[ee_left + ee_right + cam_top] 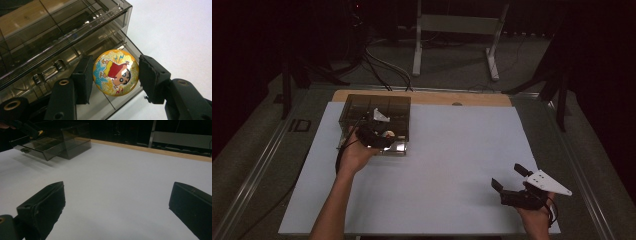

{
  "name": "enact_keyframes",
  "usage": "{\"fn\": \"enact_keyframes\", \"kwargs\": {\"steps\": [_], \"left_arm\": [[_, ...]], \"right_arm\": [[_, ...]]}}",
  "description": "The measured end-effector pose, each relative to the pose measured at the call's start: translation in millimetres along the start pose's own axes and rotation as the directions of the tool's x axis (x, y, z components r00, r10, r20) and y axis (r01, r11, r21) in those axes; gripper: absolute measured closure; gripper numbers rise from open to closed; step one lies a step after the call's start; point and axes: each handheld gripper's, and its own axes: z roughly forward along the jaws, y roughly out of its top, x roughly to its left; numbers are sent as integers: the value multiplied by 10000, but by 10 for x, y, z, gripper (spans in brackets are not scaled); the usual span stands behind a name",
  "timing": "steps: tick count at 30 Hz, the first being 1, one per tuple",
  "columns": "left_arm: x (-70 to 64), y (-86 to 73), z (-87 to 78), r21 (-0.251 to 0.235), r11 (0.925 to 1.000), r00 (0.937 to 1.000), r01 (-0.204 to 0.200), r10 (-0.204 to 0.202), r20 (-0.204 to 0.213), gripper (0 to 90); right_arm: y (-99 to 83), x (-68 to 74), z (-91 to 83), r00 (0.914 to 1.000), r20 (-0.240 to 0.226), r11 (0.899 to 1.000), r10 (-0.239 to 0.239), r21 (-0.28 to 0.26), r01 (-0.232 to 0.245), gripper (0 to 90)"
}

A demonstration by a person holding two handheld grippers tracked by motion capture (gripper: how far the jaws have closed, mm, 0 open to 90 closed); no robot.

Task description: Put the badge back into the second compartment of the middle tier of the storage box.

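The left tongs (115, 76) pinch a round, glossy yellow badge printed with a cartoon child in a red shirt (115, 72), one black jaw pressed against each side of its rim, so the badge hangs face-up between them. It is held just above the pulled-out drawer of a smoky, see-through plastic drawer box (62, 32), over the drawer's front corner nearest the white desk covering (180, 32); whether the badge touches the drawer floor cannot be told. In the high view the same left tongs (384, 137) sit over the open drawer at the near edge of the box (374, 107), which stands at the far left of the desk (462, 145), and the person's left hand (357, 152) reaches in from below with a cable trailing beside the wrist. The right tongs (508, 177) rest well apart from the box, at the near right corner of the desk, with a grey three-cornered plate (548, 182) on top. Their jaws stand spread wide with bare white desk between them, as the right gripper view (117, 202) shows, and the box (62, 141) lies far off at that view's upper left
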Motion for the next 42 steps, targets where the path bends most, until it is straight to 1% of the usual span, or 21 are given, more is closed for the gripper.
{"fn": "enact_keyframes", "kwargs": {"steps": [15,27,42], "left_arm": [[85,-49,-2,182,9997,9998,133,-130,-156,489],[198,-142,-13,353,9986,9986,394,-381,-371,489],[281,-236,8,690,9965,9972,481,-440,-598,489]], "right_arm": [[-1,-1,4,10000,6,10000,-10,0,10,4],[-2,2,9,10000,-2,10000,-3,-3,3,4],[-2,2,5,10000,19,10000,5,6,-5,4]]}}
